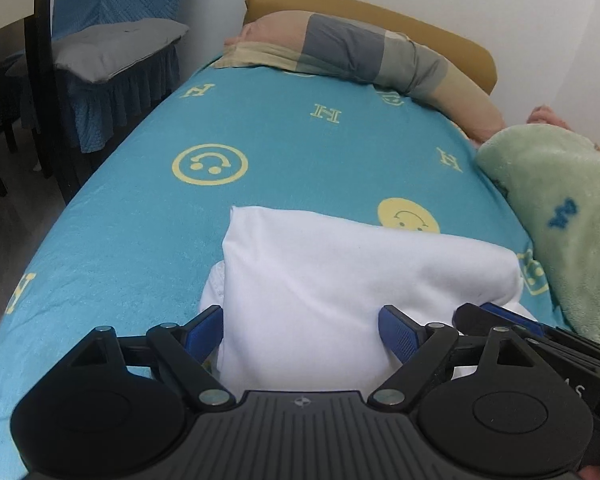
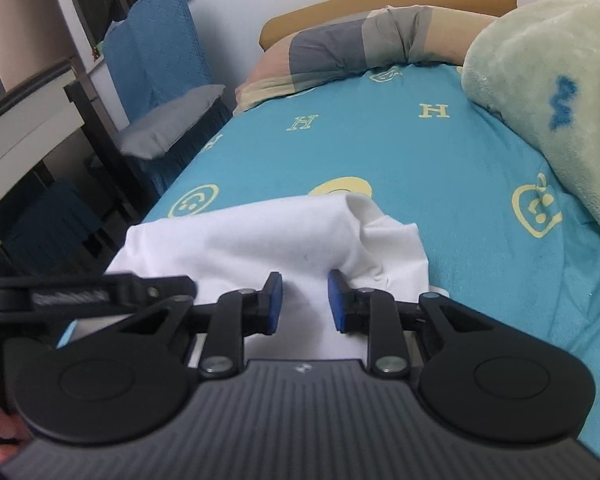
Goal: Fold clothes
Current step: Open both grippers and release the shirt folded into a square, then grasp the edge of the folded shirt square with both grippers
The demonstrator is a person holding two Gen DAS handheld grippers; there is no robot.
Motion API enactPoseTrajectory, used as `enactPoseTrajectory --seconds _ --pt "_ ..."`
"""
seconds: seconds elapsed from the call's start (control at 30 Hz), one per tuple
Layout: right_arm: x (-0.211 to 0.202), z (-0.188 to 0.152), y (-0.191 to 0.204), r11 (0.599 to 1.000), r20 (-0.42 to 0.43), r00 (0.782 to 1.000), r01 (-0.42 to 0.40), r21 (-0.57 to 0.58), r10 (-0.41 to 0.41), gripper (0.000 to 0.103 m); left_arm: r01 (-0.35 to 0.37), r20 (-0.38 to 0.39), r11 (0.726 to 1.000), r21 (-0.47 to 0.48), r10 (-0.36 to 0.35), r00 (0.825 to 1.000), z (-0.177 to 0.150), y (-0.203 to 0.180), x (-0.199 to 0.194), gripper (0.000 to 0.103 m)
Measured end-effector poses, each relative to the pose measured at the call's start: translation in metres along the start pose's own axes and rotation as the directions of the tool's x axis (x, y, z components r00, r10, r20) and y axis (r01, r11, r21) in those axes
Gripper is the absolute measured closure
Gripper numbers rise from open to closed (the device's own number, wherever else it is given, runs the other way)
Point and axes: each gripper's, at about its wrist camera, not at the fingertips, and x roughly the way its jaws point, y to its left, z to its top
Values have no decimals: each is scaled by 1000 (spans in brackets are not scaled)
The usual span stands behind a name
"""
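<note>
A white garment (image 1: 340, 276) lies folded over on the blue bed sheet (image 1: 140, 208), near the front edge. My left gripper (image 1: 302, 330) is open, its blue pads wide apart on either side of the cloth's near part. The right gripper (image 1: 500, 320) shows beside it at the garment's right end. In the right wrist view the same white garment (image 2: 260, 240) lies bunched at its right end. My right gripper (image 2: 304, 300) is open with a narrower gap over the cloth's near edge. The left gripper (image 2: 100, 288) shows at the left.
A striped pillow (image 1: 360, 52) and a tan headboard (image 1: 380, 12) are at the far end. A green fleece blanket (image 1: 560, 216) is heaped on the right side of the bed. A chair with a grey cushion (image 1: 112, 52) and a dark table stand left of the bed.
</note>
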Motion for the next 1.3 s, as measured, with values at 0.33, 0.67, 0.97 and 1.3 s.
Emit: enactPoseTrajectory --seconds 0.33,0.67,0.97,1.3 --pt "-56 10 8 996 57 998 -12 89 7 72 59 25 998 -23 -58 998 -8 -5 -59 17" --pt "-68 -14 17 999 -56 998 33 36 -31 72 -1 -35 996 90 5 999 -26 -20 -67 16" --pt "-47 -23 11 998 -107 994 37 46 -32 72 26 -110 1000 -9 -27 994 -26 -5 -59 17" --pt "-106 -16 7 973 -9 1000 -14 232 16 24 194 -59 971 -141 -203 977 -39 -2 -128 13"
